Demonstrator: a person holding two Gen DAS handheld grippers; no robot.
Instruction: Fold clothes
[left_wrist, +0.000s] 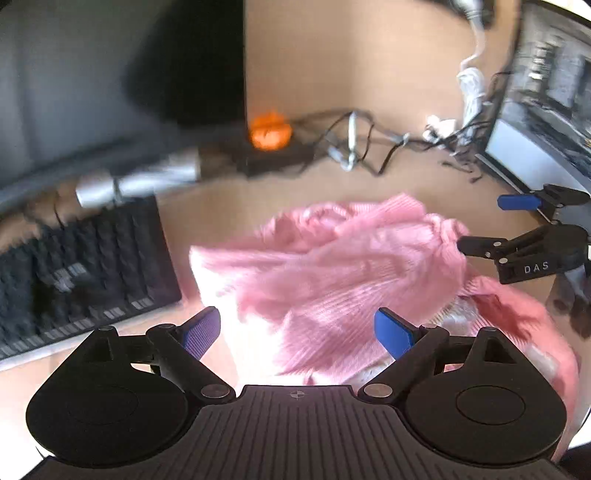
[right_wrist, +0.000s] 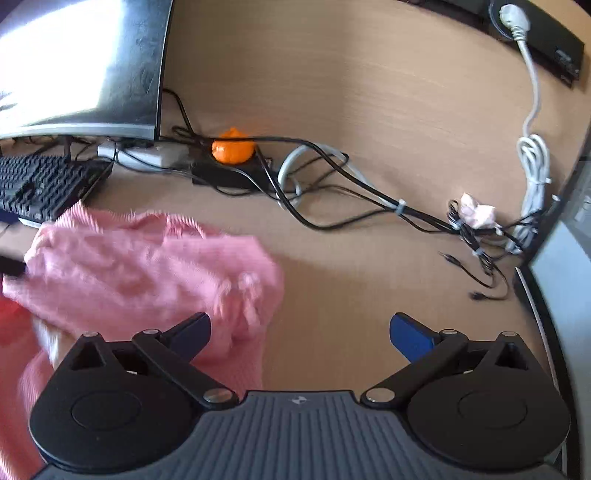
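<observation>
Knitwear, a pink ribbed sweater (left_wrist: 332, 266), lies bunched on the wooden desk (right_wrist: 369, 92) between a black keyboard (left_wrist: 74, 266) and a tangle of cables (right_wrist: 332, 173). Both claws stand wide apart and hold nothing: the left gripper (left_wrist: 297, 332) hovers over the heap, the right gripper (right_wrist: 301, 334) at its edge. Grabbing the bunched cloth blindly could pinch several layers and fold in creases, or drag fabric into the cables.
</observation>
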